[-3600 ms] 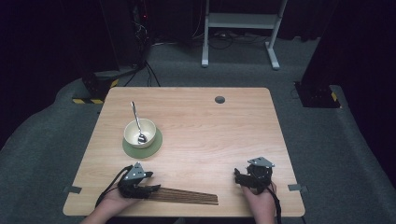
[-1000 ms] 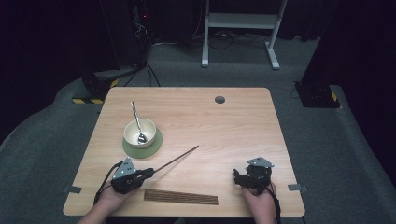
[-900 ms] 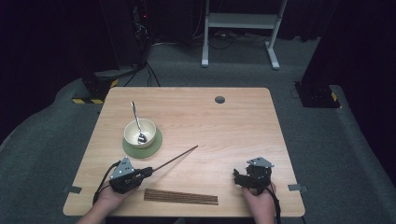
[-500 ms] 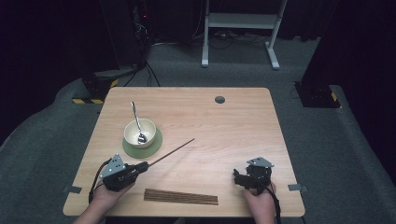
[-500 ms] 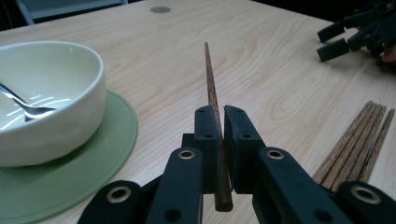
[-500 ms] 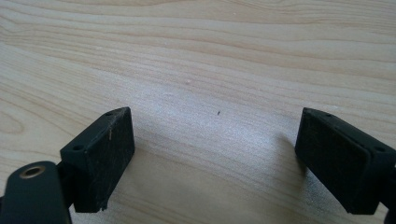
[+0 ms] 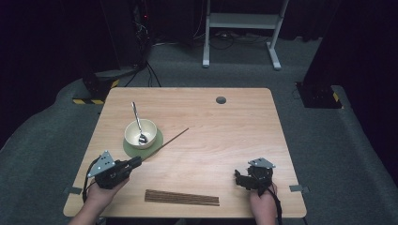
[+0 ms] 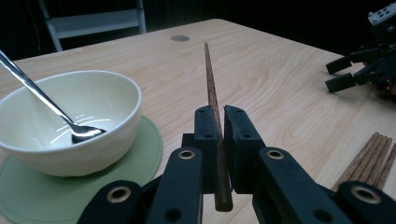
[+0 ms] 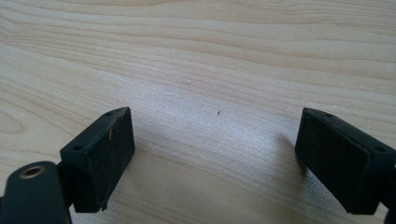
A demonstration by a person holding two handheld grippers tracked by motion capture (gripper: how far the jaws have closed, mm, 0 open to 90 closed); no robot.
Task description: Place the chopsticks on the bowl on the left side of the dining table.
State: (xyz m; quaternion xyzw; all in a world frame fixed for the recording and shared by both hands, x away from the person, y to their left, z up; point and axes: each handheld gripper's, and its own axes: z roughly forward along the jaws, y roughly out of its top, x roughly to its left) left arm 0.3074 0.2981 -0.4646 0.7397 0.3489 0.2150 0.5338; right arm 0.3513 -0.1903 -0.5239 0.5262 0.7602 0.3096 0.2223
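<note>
My left gripper (image 7: pixel 136 161) (image 8: pixel 220 140) is shut on one brown chopstick (image 7: pixel 166 141) (image 8: pixel 212 100), held near its thick end. The stick points up and right past the cream bowl (image 7: pixel 140 133) (image 8: pixel 70 116), its tip above the table. In the bowl leans a metal spoon (image 7: pixel 137 122) (image 8: pixel 42 100); the bowl rests on a green coaster (image 7: pixel 155 145) (image 8: pixel 74 191). A row of several more chopsticks (image 7: pixel 182 197) (image 8: pixel 369 158) lies near the front edge. My right gripper (image 7: pixel 238 178) (image 9: pixel 212 158) rests at the front right, open over bare wood.
The wooden table (image 7: pixel 225 136) has a round grommet (image 7: pixel 220 100) near its far edge. Beyond it are a dark floor, cables and a white stand (image 7: pixel 241 28). In the left gripper view the other gripper (image 8: pixel 364 70) shows at the far right.
My left gripper picked one chopstick out of the row, lifted it and carried it left and toward the bowl. The right gripper has stayed put.
</note>
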